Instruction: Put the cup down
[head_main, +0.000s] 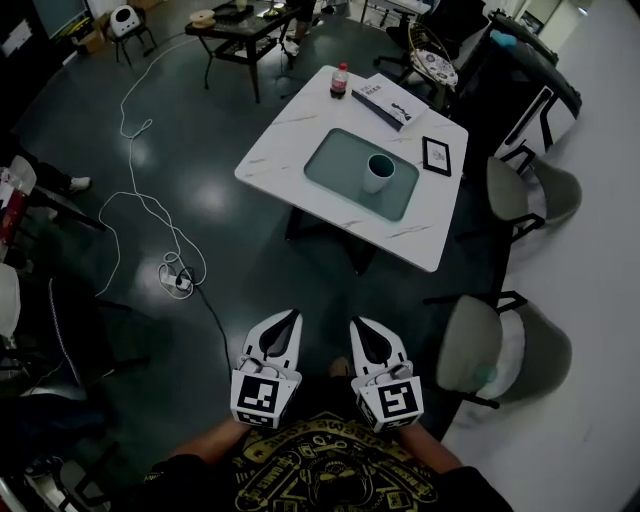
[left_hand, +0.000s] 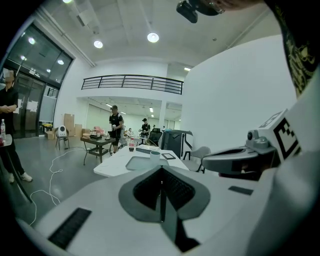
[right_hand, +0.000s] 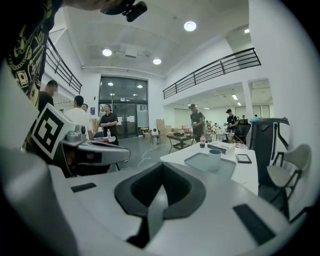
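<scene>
A pale cup (head_main: 378, 172) stands upright on a grey-green tray (head_main: 335, 170) on the white table (head_main: 280, 140), well ahead of me. Both grippers are held close to my body, far from the table. My left gripper (head_main: 290, 318) is shut with nothing between its jaws. My right gripper (head_main: 360, 325) is shut and empty too. In the left gripper view the cup (left_hand: 155, 155) shows small beyond the closed jaws (left_hand: 161, 172). The right gripper view has the cup (right_hand: 215, 155) on the tray (right_hand: 197, 161), past its closed jaws (right_hand: 162, 172).
On the table lie a red-capped bottle (head_main: 340, 80), a box (head_main: 390, 100) and a dark tablet (head_main: 437, 155). Grey chairs (head_main: 495, 350) stand at the table's right. A white cable (head_main: 150, 200) runs over the floor at left. Several people stand around the hall.
</scene>
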